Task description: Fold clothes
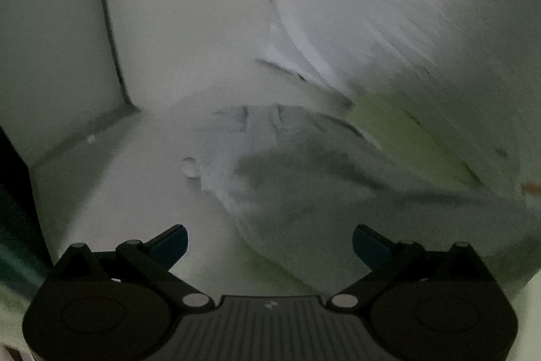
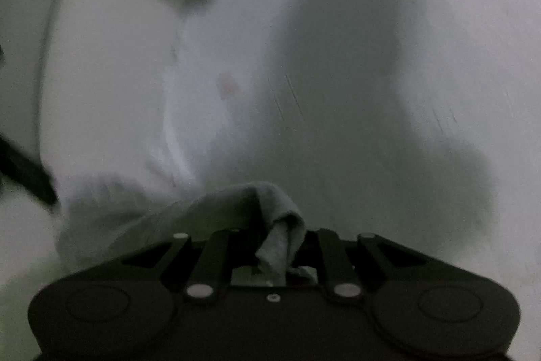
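The left gripper (image 1: 268, 242) is spread wide and holds nothing; its two blue-tipped fingers (image 1: 172, 244) stand well apart above the pale table (image 1: 135, 192). In front of it lies the white garment (image 1: 389, 39), blurred, with small orange marks and a light green part near its lower fold. The right gripper (image 2: 279, 246) is clenched on a bunched fold of cloth (image 2: 270, 208), which seems to belong to the same garment, though the picture is too smeared to be sure.
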`<state>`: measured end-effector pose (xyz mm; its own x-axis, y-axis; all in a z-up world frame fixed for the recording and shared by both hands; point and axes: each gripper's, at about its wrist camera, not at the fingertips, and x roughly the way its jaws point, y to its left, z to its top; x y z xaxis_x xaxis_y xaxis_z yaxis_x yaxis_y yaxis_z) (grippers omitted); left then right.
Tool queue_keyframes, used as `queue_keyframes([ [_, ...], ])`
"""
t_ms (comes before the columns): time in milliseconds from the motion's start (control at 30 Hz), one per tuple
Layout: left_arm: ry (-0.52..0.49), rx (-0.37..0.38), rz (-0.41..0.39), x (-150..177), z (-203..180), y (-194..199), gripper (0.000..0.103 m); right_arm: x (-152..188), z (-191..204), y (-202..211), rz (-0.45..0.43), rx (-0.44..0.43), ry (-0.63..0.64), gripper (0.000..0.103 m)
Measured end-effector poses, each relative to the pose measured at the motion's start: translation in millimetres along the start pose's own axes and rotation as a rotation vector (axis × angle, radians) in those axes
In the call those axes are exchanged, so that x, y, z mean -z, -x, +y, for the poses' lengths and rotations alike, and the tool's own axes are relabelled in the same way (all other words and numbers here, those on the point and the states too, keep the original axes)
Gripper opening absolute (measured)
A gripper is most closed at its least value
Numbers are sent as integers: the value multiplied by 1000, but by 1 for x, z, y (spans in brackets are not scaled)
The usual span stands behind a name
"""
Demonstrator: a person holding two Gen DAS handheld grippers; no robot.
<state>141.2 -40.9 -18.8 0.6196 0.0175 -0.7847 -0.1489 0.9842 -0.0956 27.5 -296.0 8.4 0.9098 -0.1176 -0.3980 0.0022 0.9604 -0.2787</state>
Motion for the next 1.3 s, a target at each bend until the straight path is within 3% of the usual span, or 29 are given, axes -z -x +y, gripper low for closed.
queue_keyframes([
  [100, -3, 20, 61, 29, -9, 4, 102, 60, -25, -11, 351, -31, 7, 20],
  [167, -7, 25, 105, 46, -14, 2, 102, 88, -37, -3, 427, -39, -33, 30],
  [200, -9, 24, 123, 52, -15, 1, 102, 99, -43, 2, 453, -43, -64, 41],
  [300, 6, 15, 171, 62, -16, -10, 102, 107, -61, 14, 434, -71, -227, 50],
  [567, 56, -4, 216, 54, -13, -53, 100, 103, -64, -32, 427, -124, -255, 75],
  [833, 110, -45, 220, 25, 8, -107, 88, 100, -57, -116, 528, -112, -344, 76],
  [1100, 190, -73, 167, -12, 30, -149, 87, 109, -48, -114, 575, -138, -399, 76],
  [1133, 204, -54, 185, -14, 31, -152, 73, 112, -47, -111, 584, -137, -400, 76],
  [1167, 224, -18, 185, -16, 29, -152, 52, 115, -48, -107, 591, -136, -411, 76],
  [1200, 207, -11, 177, -19, 22, -148, 43, 118, -51, -102, 592, -141, -432, 76],
  [1267, 140, -18, 147, -22, 4, -137, 11, 123, -57, -89, 584, -148, -491, 76],
  [1300, 88, -31, 125, -23, -7, -129, 11, 125, -60, -82, 578, -146, -519, 76],
])
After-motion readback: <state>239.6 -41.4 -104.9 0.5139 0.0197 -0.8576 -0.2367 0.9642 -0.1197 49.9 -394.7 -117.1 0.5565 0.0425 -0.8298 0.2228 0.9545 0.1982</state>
